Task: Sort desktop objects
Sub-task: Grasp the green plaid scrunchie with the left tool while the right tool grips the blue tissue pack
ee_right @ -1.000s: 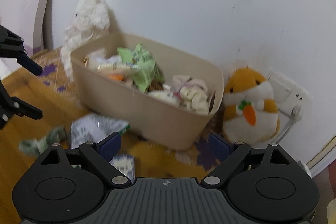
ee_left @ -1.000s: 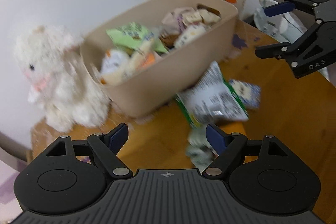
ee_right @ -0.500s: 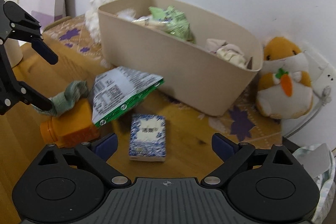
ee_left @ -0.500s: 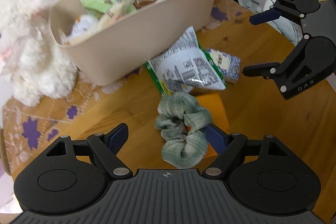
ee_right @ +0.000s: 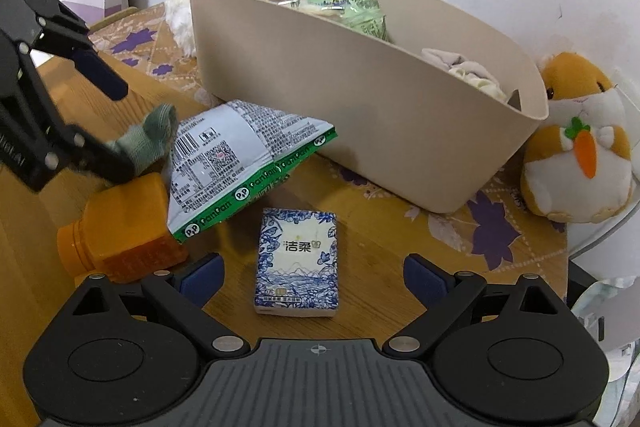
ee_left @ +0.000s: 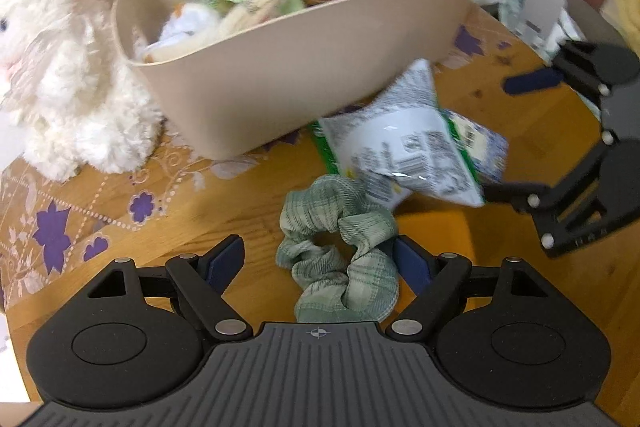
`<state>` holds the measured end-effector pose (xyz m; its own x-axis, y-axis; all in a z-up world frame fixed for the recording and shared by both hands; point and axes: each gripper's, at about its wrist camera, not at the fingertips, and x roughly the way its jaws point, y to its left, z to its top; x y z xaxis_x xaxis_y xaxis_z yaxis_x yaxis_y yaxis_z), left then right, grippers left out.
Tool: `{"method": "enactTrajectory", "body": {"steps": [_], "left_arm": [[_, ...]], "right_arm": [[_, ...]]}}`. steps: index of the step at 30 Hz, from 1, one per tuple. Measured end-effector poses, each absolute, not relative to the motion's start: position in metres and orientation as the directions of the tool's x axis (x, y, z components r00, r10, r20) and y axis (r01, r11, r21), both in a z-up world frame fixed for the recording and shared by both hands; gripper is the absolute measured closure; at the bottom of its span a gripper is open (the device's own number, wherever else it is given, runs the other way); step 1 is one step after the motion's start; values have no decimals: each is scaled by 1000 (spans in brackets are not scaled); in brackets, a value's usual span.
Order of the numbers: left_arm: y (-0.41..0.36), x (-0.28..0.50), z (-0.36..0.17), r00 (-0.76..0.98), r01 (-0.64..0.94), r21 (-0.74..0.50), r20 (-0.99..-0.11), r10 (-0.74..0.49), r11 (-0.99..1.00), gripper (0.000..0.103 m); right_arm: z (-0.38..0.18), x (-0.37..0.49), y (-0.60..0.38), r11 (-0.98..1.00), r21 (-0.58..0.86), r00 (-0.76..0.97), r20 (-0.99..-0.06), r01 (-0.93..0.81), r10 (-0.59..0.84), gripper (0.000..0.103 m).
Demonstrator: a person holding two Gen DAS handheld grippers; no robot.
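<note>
1. On the wooden desk [ee_right: 400, 251] lie four loose things: one green scrunchie [ee_left: 340, 251], one orange bottle [ee_right: 120, 227], one snack bag [ee_right: 240, 167] and one tissue pack [ee_right: 298, 263].
2. One beige bin [ee_right: 380, 123] stands behind them, holding green packets and pale cloth items, too jumbled to count.
3. Two soft toys flank the bin: one white fluffy toy [ee_left: 68, 75] and one orange-and-white hamster [ee_right: 580, 143] with a carrot on its chest.
4. The snack bag's green edge reads "PanPan" repeatedly, with a barcode and a QR code on its silver back; it rests partly on the bottle.
5. The tissue pack shows two large Chinese characters, "洁柔", on a blue floral wrapper.
6. The left tongs [ee_left: 320, 259] stand wide around the scrunchie, not closed on it.
7. The right tongs [ee_right: 312, 275] stand wide, with the tissue pack between the fingers.
</note>
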<state>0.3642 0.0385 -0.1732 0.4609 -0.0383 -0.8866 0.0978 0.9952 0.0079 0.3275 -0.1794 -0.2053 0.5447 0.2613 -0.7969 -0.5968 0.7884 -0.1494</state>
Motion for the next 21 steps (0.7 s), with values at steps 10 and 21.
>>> {"method": "enactTrajectory", "body": {"steps": [10,21], "left_arm": [[52,373,-196,396,37,44,-918,26,998,27],[54,371,-199,374,17,-7,-927,-13,1000,58]], "right_arm": [[-215,333,-176,798,-143,539,-804,-585,251,10],[-218,331,-176,799,-93,500,-821,-594,276,46]]}}
